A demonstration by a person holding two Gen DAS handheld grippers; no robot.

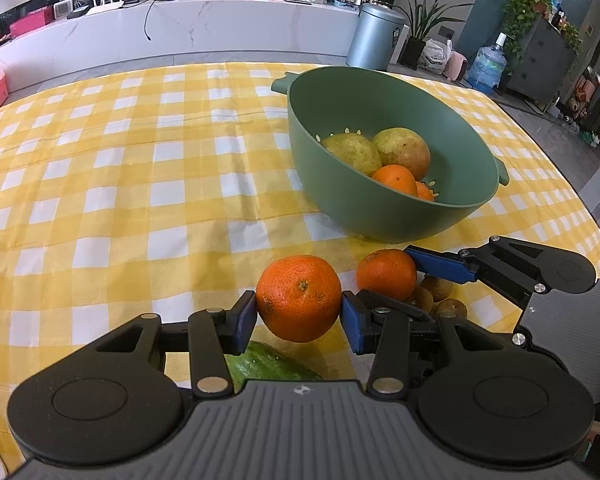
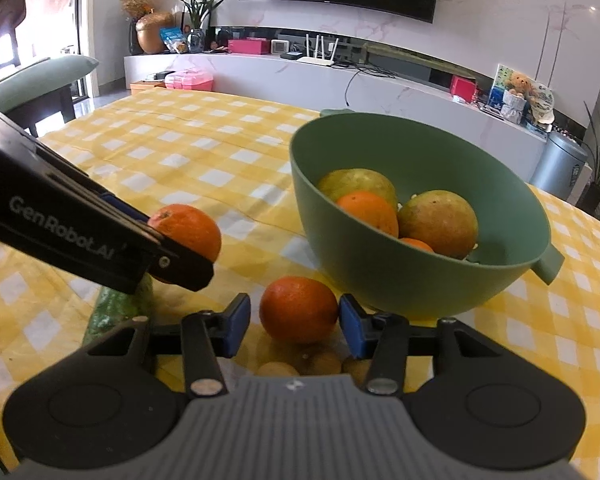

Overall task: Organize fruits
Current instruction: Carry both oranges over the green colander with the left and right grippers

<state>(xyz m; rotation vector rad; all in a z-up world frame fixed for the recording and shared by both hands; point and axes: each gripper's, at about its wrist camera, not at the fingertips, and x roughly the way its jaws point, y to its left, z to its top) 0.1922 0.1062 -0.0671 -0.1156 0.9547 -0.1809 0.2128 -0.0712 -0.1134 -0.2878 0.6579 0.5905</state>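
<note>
My left gripper (image 1: 299, 314) is shut on an orange (image 1: 299, 298) and holds it above the yellow checked cloth; the right wrist view shows the same orange (image 2: 188, 230) lifted in its jaws. My right gripper (image 2: 295, 318) is open around a second orange (image 2: 299, 308) that rests on the cloth; a small gap shows at the left pad. That orange also shows in the left wrist view (image 1: 386, 274). A green bowl (image 1: 472, 160) just beyond holds two pears (image 1: 402, 150) and two oranges (image 1: 396, 178).
A cucumber (image 1: 268, 364) lies under my left gripper, also in the right wrist view (image 2: 116, 308). Several small brown fruits (image 1: 440, 294) lie beside the second orange. A white TV counter and a grey bin (image 1: 374, 32) stand beyond the table's far edge.
</note>
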